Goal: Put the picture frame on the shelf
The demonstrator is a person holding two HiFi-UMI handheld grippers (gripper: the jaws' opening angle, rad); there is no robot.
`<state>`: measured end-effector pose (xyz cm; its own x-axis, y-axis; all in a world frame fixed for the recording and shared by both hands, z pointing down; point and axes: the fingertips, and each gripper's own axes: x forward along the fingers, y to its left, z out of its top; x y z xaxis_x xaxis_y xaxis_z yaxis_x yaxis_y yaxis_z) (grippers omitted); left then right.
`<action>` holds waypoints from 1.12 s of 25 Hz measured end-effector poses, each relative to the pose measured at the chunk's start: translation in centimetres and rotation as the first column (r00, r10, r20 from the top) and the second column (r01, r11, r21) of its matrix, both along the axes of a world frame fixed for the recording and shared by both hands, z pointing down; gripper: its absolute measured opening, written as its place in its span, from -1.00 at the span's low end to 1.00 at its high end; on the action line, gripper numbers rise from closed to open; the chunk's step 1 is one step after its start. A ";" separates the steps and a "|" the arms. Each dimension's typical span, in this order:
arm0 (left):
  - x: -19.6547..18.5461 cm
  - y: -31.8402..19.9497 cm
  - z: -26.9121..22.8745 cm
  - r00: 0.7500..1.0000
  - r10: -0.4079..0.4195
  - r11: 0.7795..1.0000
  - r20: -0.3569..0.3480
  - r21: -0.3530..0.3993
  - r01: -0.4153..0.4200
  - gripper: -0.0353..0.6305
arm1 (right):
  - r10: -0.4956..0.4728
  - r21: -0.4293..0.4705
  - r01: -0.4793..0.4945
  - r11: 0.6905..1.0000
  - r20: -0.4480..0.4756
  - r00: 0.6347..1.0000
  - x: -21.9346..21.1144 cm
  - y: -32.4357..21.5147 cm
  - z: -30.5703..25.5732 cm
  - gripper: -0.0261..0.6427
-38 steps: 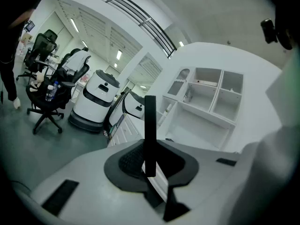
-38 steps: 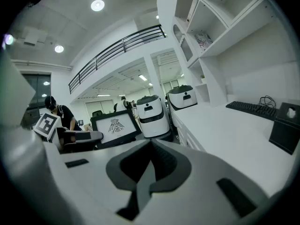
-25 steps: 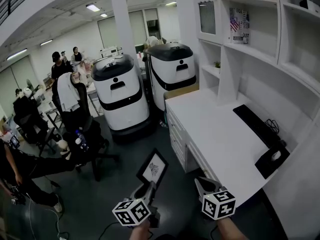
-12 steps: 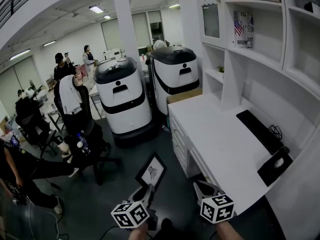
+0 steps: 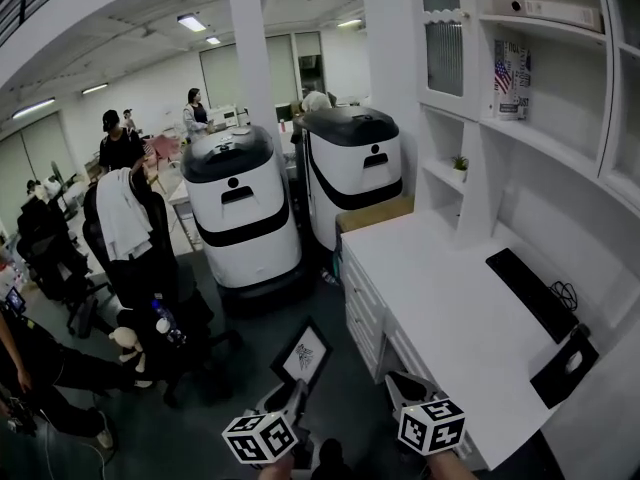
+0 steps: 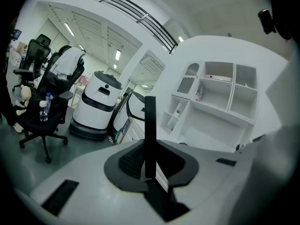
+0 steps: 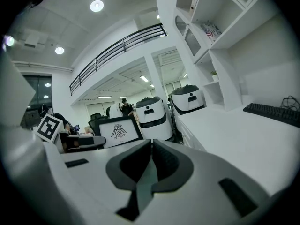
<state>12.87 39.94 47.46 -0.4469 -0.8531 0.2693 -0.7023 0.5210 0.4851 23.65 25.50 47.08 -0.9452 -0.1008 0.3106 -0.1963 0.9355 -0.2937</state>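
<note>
– Dark floor (image 5: 345, 368) lay under both grippers. What did each one hold?
– The left gripper (image 5: 296, 396) pinched the frame (image 5: 303, 353) by its lower edge. The frame stood upright, a little tilted, over the floor. The right gripper (image 5: 402, 386) had its jaws pressed together on nothing, near the desk's (image 5: 440, 278) front corner.
– And the shelf?
– The shelf (image 5: 545, 143) rose above the desk at the right, well apart from the frame. Two white robots (image 5: 243, 208) stood farther back, left of the desk.
</note>
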 end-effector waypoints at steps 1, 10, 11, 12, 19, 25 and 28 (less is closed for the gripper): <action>-1.4 -0.5 0.0 1.000 0.005 1.000 -0.001 0.001 -0.005 -0.69 | 0.009 0.001 -0.009 1.000 0.002 1.000 -1.3 -0.6 -0.1 -0.92; -11.7 -5.9 -0.3 0.996 0.092 0.996 -0.014 0.005 -0.092 -0.69 | 0.092 0.005 -0.092 0.996 -0.014 0.996 -11.0 -5.0 -0.8 -0.92; -12.8 -6.5 -0.4 0.995 0.101 0.995 -0.014 0.007 -0.101 -0.69 | 0.103 0.007 -0.103 0.995 -0.015 0.995 -11.9 -5.4 -0.9 -0.92; -13.7 -7.1 -0.5 0.994 0.111 0.994 -0.014 0.009 -0.111 -0.69 | 0.114 0.008 -0.114 0.993 -0.015 0.993 -12.6 -5.8 -1.0 -0.92; -18.3 -11.0 -0.6 0.983 0.182 0.983 -0.024 0.019 -0.181 -0.69 | 0.207 0.018 -0.207 0.978 -0.027 0.978 -15.5 -9.2 -1.2 -0.92; -20.2 -14.8 -0.3 0.972 0.233 0.972 -0.038 0.022 -0.232 -0.69 | 0.286 0.023 -0.286 0.958 -0.036 0.957 -15.8 -12.7 -1.2 -0.92; -20.9 -16.9 -0.1 0.966 0.255 0.967 -0.041 0.014 -0.254 -0.69 | 0.320 0.018 -0.319 0.948 -0.033 0.947 -16.1 -14.7 -1.2 -0.92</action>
<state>-8.03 23.08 47.38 -0.2032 -0.9397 0.2750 -0.7902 0.3232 0.5206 7.57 10.77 45.92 -0.8514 -0.3995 0.3398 -0.4953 0.8255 -0.2705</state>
